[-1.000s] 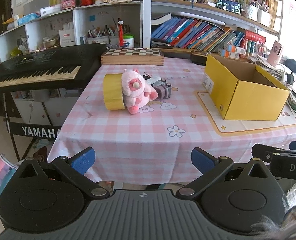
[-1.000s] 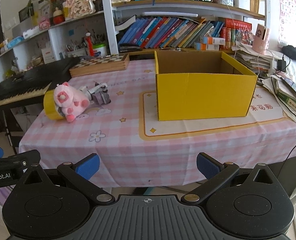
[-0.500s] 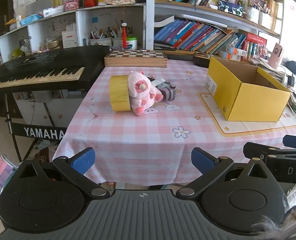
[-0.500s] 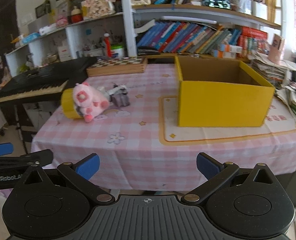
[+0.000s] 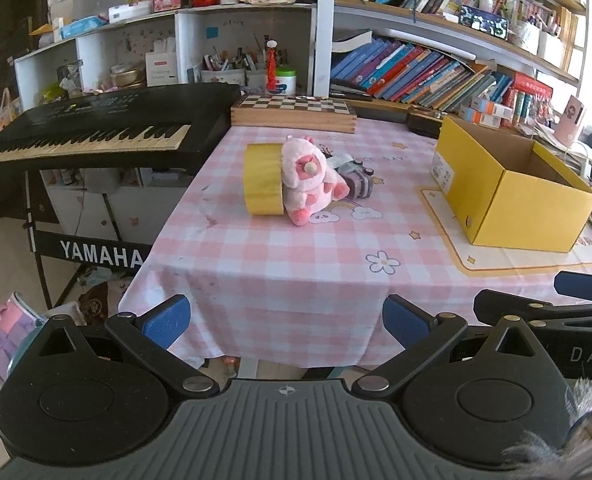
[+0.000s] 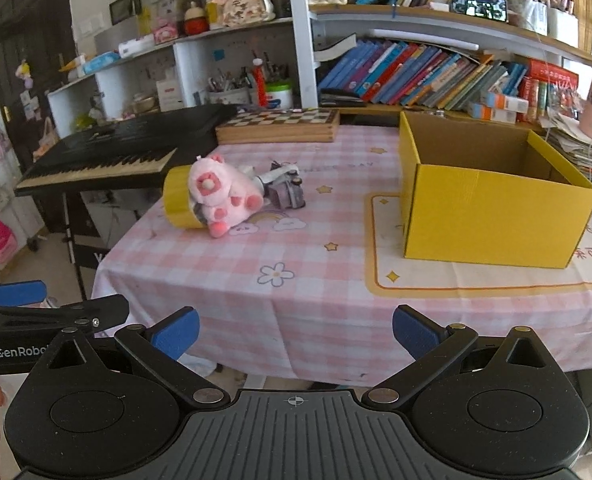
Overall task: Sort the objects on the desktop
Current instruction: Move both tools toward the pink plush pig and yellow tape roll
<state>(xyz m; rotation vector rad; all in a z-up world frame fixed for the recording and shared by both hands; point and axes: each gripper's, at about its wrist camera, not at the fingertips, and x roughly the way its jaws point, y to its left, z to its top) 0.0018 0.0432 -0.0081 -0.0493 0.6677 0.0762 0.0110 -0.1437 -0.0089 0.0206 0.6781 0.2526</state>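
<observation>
A pink plush toy (image 5: 310, 178) (image 6: 222, 192) lies on the pink checked tablecloth (image 5: 280, 264) (image 6: 320, 284), leaning against a yellow tape roll (image 5: 262, 178) (image 6: 178, 198). A small purple-grey toy camera (image 5: 356, 180) (image 6: 286, 192) sits just right of the plush. An open yellow cardboard box (image 5: 508, 192) (image 6: 488, 200) stands on a mat at the right. My left gripper (image 5: 286, 318) and my right gripper (image 6: 294, 330) both hang open before the table's near edge, holding nothing. Each gripper shows at the side of the other's view.
A black Yamaha keyboard (image 5: 96, 128) (image 6: 116, 152) stands left of the table. A wooden chessboard box (image 5: 294, 114) (image 6: 280, 124) lies at the table's far edge. Bookshelves (image 5: 436, 76) fill the back wall; paper stacks (image 6: 580, 148) sit at the far right.
Both grippers have drawn back and swung a little left; the table objects look smaller and sit further right in the views. Both stay open.
</observation>
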